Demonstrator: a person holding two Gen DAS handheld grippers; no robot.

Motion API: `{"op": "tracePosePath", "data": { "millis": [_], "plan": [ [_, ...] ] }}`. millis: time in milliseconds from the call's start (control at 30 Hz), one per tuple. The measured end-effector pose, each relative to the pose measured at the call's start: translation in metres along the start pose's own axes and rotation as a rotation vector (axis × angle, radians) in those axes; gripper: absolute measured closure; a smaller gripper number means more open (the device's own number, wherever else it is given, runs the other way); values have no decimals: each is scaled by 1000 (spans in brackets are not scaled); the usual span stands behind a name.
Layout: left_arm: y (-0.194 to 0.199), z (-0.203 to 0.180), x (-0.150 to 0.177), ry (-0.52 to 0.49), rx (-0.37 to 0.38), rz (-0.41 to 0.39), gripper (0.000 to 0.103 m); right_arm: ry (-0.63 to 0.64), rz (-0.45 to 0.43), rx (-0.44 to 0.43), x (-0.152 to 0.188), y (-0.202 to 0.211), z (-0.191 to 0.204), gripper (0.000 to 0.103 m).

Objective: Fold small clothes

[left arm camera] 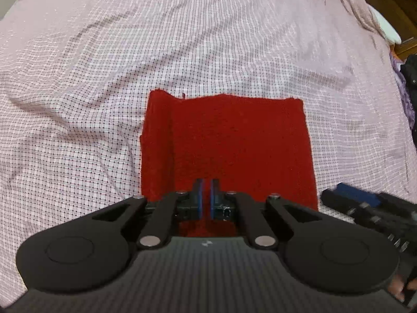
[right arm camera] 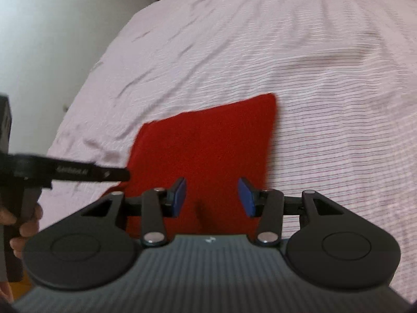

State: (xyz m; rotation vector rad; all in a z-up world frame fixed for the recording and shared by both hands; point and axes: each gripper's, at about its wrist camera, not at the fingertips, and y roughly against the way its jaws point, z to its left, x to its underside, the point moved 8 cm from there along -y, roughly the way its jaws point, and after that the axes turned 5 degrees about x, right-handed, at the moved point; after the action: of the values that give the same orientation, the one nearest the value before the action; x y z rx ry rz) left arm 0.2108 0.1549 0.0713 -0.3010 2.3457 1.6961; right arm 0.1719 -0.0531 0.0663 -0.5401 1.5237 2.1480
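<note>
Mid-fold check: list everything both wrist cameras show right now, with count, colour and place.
cloth: one, red, lying on the bedsheet, near edge under both grippers
bedsheet: one, pale pink check, covering the bed
wooden furniture: one piece, brown, far right corner past the bed
dark bundle: one, black and purple, right edge; what it is cannot be told
wall: white, beyond the bed's left side
left gripper: one, black with blue pads, shut
right gripper: one, black with blue pads, open over the cloth
hand: one, holding the left gripper's handle
</note>
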Motion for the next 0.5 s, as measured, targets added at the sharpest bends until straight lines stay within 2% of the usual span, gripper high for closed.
{"op": "tracePosePath", "data": {
  "millis": [67,100,200,233,300,333,367,500],
  "plan": [
    [-7,0,0,-1,-4,25,97,-10,15,46,-1,-2,-13,54],
    [-9,1,0,-4,-18,33,92,-15,21,68,-1,-4,-19,54],
    [-7,1,0,-4,-37,15,92,-55,45,94,3,-8,-34,54],
    [-5,2,-1,-2,-33,3,86,-67,53,97,6,-9,-36,54],
    [-4,1,0,-7,-27,-8,68,-84,69,102,11,-12,-39,54],
    [-5,1,0,-10,-28,-6,54,-89,75,103,13,-13,-40,54],
    [-7,0,0,-18,-32,3,46,-94,78,104,15,-15,-40,54],
    [-22,-1,1,-42,-45,36,42,-102,87,114,22,-17,-42,54]
  ]
}}
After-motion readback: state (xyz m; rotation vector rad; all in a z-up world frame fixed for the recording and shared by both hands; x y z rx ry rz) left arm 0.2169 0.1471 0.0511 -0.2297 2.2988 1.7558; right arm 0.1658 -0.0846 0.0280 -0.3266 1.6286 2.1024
